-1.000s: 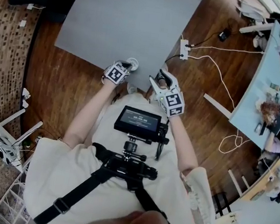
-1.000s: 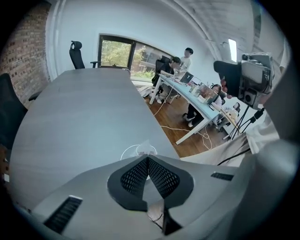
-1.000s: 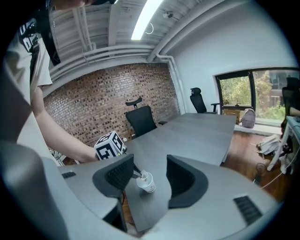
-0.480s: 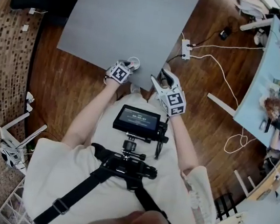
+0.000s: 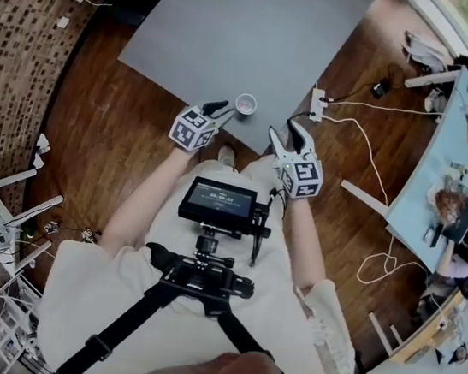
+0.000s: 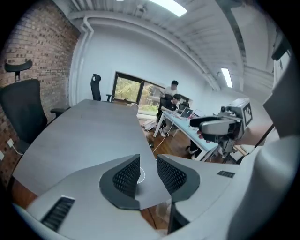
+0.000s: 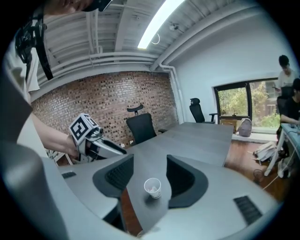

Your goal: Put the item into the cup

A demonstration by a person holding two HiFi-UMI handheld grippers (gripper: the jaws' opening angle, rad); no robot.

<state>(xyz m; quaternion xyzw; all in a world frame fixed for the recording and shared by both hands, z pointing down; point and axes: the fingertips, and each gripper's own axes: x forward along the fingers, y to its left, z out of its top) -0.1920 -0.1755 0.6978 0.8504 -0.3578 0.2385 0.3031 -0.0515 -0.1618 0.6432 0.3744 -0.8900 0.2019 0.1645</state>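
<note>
A small white paper cup (image 5: 246, 103) stands near the corner of the grey table (image 5: 239, 27). The right gripper view shows the cup (image 7: 152, 187) with something small and pale inside. My left gripper (image 5: 219, 105) hovers just left of the cup, raised above the table. Its jaws have just opened and stand open and empty. In the left gripper view the cup's rim (image 6: 142, 175) peeks out beyond the left gripper (image 6: 147, 174). My right gripper (image 5: 295, 130) is open to the right of the cup, off the table's edge. Beyond the right gripper (image 7: 150, 180) the cup sits untouched.
A power strip (image 5: 318, 104) with white cables lies on the wooden floor right of the table corner. A black office chair (image 6: 21, 112) stands at the table's far side. A light blue desk (image 5: 432, 158) with people is at the right. A chest-mounted monitor (image 5: 217, 203) hangs below the grippers.
My left gripper has lifted up and off the cup, which now shows uncovered beside it. The right gripper rose slightly. The head view has swung a little.
</note>
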